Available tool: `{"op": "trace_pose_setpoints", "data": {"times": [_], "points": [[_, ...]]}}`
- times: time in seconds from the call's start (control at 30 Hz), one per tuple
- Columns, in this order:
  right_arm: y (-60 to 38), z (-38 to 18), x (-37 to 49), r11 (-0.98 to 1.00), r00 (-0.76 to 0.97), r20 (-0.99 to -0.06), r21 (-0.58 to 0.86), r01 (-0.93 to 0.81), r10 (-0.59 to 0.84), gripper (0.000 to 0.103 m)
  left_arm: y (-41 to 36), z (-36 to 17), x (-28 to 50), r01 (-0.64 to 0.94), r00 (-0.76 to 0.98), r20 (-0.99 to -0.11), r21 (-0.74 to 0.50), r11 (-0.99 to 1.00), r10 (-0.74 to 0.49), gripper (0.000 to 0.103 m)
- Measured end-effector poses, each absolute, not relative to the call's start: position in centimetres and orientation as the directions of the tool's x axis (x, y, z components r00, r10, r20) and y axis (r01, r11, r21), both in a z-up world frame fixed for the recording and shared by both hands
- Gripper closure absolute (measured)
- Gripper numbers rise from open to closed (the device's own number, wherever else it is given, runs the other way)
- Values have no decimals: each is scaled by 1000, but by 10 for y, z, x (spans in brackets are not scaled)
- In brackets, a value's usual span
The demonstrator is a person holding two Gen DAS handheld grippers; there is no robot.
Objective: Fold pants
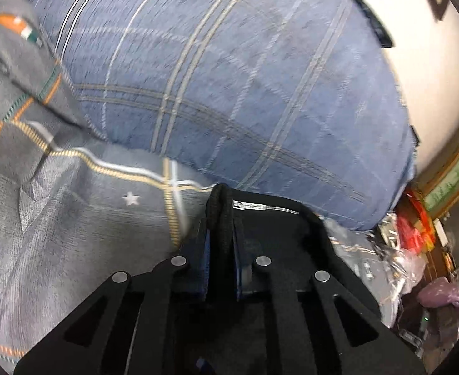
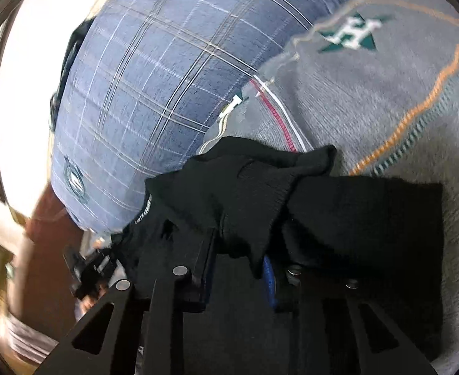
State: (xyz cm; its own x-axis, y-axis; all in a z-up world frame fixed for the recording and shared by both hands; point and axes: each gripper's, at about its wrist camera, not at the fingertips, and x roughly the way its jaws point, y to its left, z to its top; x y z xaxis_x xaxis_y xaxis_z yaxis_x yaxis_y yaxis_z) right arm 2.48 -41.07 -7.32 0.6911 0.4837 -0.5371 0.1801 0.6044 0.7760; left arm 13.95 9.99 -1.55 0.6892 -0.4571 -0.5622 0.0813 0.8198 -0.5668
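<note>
My left gripper (image 1: 221,237) is clamped on a black edge of the pants (image 2: 338,212); my right gripper (image 2: 238,256) pinches another bunched edge. The pants lie near me on the grey blanket (image 2: 370,109), the blue pillow (image 1: 229,78) beyond.

A bed covered in a grey sheet (image 1: 73,218) with orange stitched lines and white stars is carrying a big blue plaid quilted pillow (image 1: 229,78) and black knit pants (image 2: 354,218), which are lying bunched on it.

Black pants (image 2: 338,206), blue plaid pillow (image 1: 245,78), grey bedspread (image 1: 73,218) with orange-striped lines and stars
</note>
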Motion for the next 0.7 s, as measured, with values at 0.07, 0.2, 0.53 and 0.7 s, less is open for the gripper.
{"op": "trace_pose_setpoints", "data": {"times": [0.07, 0.2, 0.53, 0.7], "points": [[-416, -74, 24, 570, 705, -511, 801, 183, 493, 68, 97, -4, 129, 116, 700, -541, -558, 822, -466, 94], [-425, -73, 20, 517, 728, -459, 839, 168, 509, 61, 88, 14, 109, 169, 720, -502, -543, 822, -480, 94], [-431, -50, -3, 621, 773, -458, 776, 106, 439, 100, 94, 30, 55, 243, 762, -450, -470, 849, -466, 94], [-448, -24, -31, 647, 859, -371, 760, 63, 352, 100, 100, 35, 18, 289, 804, -409, -367, 884, -433, 94]]}}
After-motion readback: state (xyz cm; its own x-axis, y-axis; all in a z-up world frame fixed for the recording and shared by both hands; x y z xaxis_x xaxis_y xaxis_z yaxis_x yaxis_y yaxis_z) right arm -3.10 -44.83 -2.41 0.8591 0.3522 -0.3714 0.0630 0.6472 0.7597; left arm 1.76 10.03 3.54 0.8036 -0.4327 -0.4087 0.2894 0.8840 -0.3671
